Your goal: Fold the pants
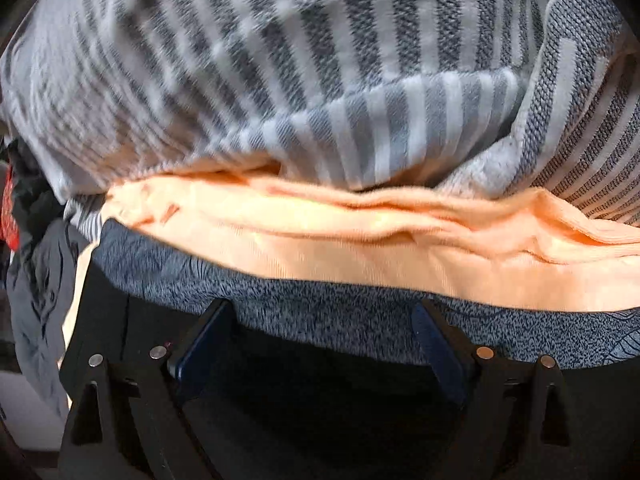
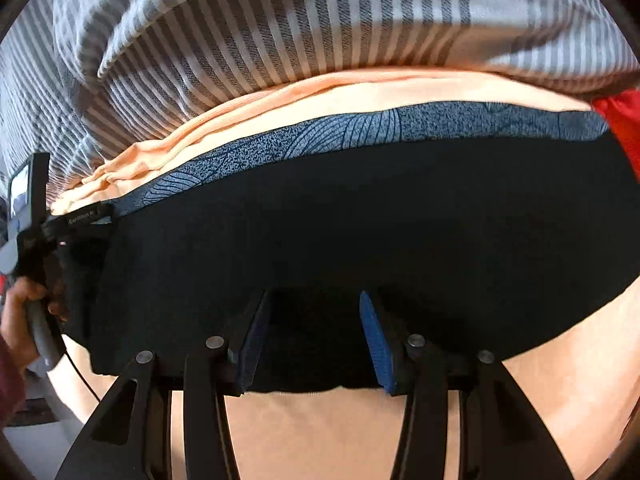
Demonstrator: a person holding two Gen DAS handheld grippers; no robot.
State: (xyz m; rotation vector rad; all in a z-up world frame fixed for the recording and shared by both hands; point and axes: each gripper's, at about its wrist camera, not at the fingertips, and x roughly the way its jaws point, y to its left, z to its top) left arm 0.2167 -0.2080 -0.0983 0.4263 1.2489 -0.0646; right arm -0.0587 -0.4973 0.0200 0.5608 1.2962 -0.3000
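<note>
Hovering over a stack of laundry, both tongs point steeply down at cloth. Black pants (image 2: 360, 232) lie on top of the stack, spread as a broad dark band running left to right across the right wrist view; that is their long axis as seen here.

Right tongs (image 2: 316, 340): blue pads parted, black cloth seen in the gap between them and beyond the tips. Pads do not visibly pinch the fabric; I read them as apart, not clamped. The near hem of the pants sits just at the fingertips, with the peach sheet (image 2: 320, 432) bare below.

Left tongs (image 1: 320, 332): spread wide, nothing gripped. The same black fabric (image 1: 320, 380) fills the gap between the fingers; beyond the tips lie a blue speckled garment (image 1: 320, 304), then a peach garment (image 1: 320, 240), then grey striped bedding (image 1: 280, 60). In the right wrist view the left unit and the hand (image 2: 20, 312) holding it sit at the pants' left end.

Judgement: each gripper stands at one end of the long axis, neither clearly nearer. The next move likely needs both to close on the near edge and carry it across the short axis. Risk: catching the blue garment underneath.
</note>
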